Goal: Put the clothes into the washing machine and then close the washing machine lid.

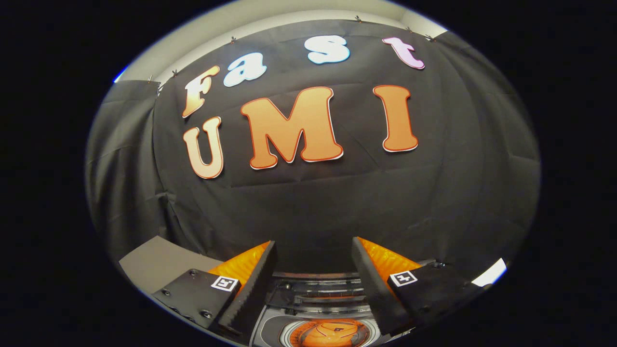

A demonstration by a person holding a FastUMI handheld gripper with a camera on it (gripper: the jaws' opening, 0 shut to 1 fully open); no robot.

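Note:
My gripper (314,246) is open, its fingers (255,284) spread wide with nothing between them. It points mostly at the black cloth wall, high above the work area. Low down between the fingers sits a small grey top-loading washing machine (270,332). Its round drum opening holds an orange garment (330,334). Just beyond the drum, the dark see-through lid (315,295) appears raised or folded back, leaving the opening uncovered. The gripper is apart from the machine, touching nothing.
A grey tabletop (156,260) shows to the left of the left finger. A white patch (489,273) lies past the right finger. The black booth wall (308,207) stands close behind the machine.

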